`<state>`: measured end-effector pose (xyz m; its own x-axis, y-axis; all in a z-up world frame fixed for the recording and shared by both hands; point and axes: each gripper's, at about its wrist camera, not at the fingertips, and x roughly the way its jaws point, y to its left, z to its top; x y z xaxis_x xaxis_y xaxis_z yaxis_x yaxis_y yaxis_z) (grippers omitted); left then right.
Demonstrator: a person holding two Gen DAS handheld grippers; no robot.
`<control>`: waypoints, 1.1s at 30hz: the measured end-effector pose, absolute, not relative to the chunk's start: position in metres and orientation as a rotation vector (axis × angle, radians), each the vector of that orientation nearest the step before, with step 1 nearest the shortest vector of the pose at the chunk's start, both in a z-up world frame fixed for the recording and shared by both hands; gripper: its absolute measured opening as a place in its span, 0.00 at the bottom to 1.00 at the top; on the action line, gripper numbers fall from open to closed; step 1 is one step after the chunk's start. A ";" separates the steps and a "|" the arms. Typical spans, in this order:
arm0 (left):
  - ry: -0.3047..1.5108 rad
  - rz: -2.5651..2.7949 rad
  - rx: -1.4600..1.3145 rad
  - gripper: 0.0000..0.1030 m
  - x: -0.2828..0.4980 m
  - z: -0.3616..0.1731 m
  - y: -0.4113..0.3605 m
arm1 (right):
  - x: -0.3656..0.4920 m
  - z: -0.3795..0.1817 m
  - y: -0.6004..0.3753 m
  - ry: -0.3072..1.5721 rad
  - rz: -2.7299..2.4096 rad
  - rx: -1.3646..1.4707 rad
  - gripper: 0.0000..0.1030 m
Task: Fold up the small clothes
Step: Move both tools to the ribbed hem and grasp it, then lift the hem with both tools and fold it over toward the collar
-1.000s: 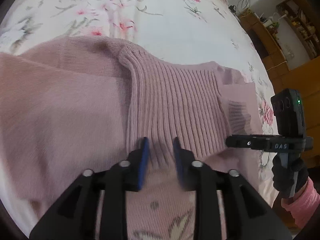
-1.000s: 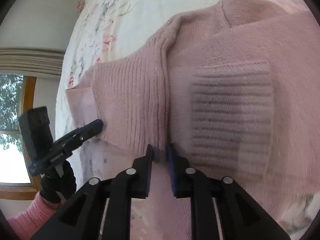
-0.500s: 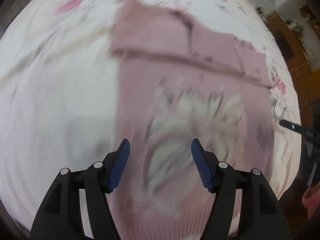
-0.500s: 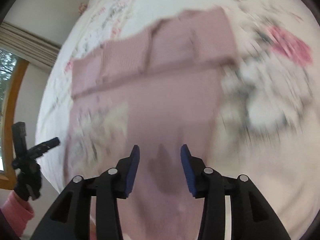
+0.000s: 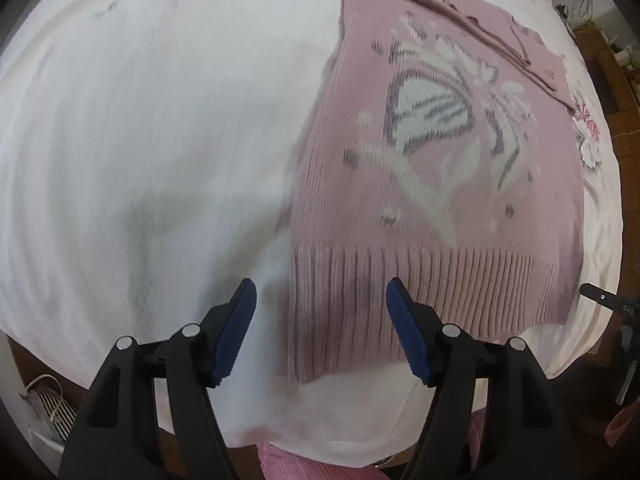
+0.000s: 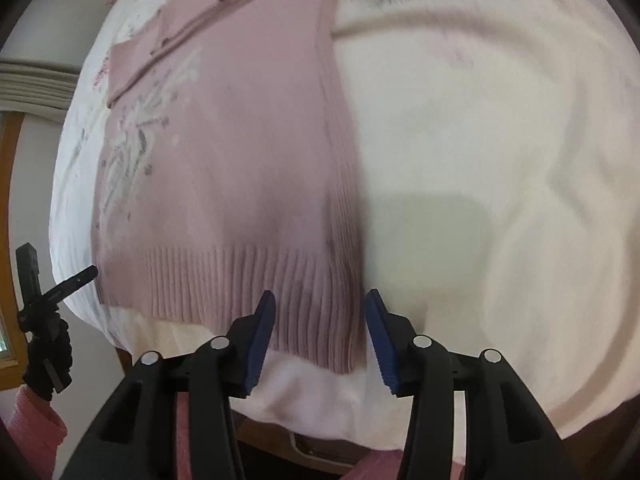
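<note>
A pink knitted sweater (image 5: 440, 184) lies flat on a white bedsheet (image 5: 140, 140) with faint floral print, its ribbed hem (image 5: 400, 300) nearest the cameras and close to the bed's near edge. A white and grey knitted motif covers the chest, and at the far end the sleeves appear folded across the body as a pink band. The left gripper (image 5: 320, 316) hovers just above the hem's left corner with its blue-padded fingers spread wide and nothing between them; the corner sits roughly in the gap. The right gripper (image 6: 320, 320) hovers over the hem's right corner, also spread wide and empty, with the sweater's side edge running up between its fingers. In the right wrist view, the other tool shows at the far left, carried by a hand in a dark glove (image 6: 48, 356) with a pink sleeve (image 6: 36, 424) below. Both views are slightly blurred. The likely next step is to pinch both hem corners and carry them up toward the collar. The main risk is an uneven grasp: if one side catches only the top knit layer, or also pinches the bedsheet beneath, the fold would drag crooked or pull the sheet along. The loose knit may also stretch or slip if the pinch is shallow, and lifting could disturb the sleeves folded at the far end.
</note>
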<state>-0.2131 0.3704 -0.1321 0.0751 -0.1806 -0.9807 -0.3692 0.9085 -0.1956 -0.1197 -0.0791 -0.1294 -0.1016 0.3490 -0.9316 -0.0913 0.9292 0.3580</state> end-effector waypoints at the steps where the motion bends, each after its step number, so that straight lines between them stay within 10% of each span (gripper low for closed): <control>1: 1.506 0.145 -0.447 0.67 -0.215 -0.133 0.370 | -0.121 -0.132 -0.079 1.643 0.372 0.210 0.46; 21: 1.531 0.059 -0.559 0.67 -0.214 -0.150 0.372 | -0.132 -0.159 -0.074 1.709 0.437 0.228 0.45; 27: 1.536 0.011 -0.605 0.22 -0.222 -0.150 0.363 | -0.132 -0.157 -0.069 1.695 0.446 0.182 0.29; 33: 1.464 -0.034 -0.613 0.15 -0.220 -0.131 0.356 | -0.129 -0.145 -0.073 1.674 0.505 0.239 0.15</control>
<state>-0.2200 0.3559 -0.1306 0.1347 -0.3835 -0.9137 -0.3409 0.8479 -0.4061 -0.1290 -0.0732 -0.1453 -0.1707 0.4336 -0.8848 -0.1278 0.8806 0.4563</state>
